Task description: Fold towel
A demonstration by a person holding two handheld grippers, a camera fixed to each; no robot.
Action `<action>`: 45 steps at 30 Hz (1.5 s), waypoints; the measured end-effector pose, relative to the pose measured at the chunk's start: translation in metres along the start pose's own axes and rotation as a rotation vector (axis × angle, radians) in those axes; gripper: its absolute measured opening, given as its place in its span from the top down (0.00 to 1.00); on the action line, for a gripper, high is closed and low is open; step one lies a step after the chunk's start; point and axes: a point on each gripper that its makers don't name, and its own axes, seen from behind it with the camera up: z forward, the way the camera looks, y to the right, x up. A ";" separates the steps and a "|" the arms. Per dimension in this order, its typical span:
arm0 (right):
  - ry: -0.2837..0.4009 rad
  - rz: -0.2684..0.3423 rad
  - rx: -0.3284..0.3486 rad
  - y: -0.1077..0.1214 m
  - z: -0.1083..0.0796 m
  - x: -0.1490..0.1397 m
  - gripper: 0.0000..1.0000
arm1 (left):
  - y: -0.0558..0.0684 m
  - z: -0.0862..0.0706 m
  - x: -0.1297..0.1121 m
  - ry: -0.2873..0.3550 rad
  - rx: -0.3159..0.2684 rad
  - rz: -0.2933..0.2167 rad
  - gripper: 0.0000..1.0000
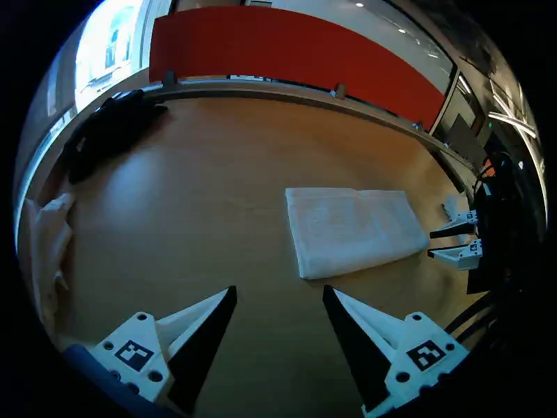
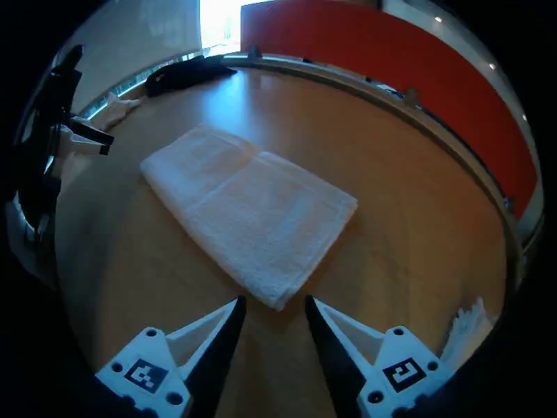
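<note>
Towel (image 2: pixel 247 212), white, folded into rectangle, lies flat on wooden worktop (image 2: pixel 418 230). Looks soft, light, limp; terry surface should not slip. Best hold, I think: near corner, pinching all layers together. Jaws of right gripper (image 2: pixel 275 299) parted, empty, towel corner just before them. Jaws of left gripper (image 1: pixel 279 291) wide apart, empty, well apart from towel.

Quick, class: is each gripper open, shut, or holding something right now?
Left gripper: open, holding nothing.
Right gripper: open, holding nothing; the near corner of the folded towel lies just at its fingertips.
</note>
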 end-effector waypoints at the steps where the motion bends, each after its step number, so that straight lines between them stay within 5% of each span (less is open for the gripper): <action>1: -0.002 -0.002 0.001 0.000 0.000 0.000 0.40 | 0.000 0.000 0.000 0.000 0.000 -0.001 0.08; 9: -0.012 -0.011 0.006 0.003 0.002 -0.003 0.51 | 0.000 -0.004 -0.002 0.001 -0.004 -0.005 0.08; 19: -0.024 -0.012 0.031 -0.004 0.004 -0.006 0.89 | -0.004 -0.010 -0.006 0.001 0.001 -0.009 0.09; 23: -0.021 -0.009 0.025 -0.004 0.005 -0.004 0.95 | -0.006 -0.013 -0.008 0.000 0.003 -0.014 0.09; 35: 0.009 -0.040 -0.001 -0.005 -0.008 0.016 0.96 | -0.011 -0.021 -0.009 0.005 0.006 -0.023 0.08; 45: 0.072 -0.130 -0.021 -0.009 -0.025 0.070 0.96 | -0.015 -0.030 -0.012 0.014 0.009 -0.041 0.08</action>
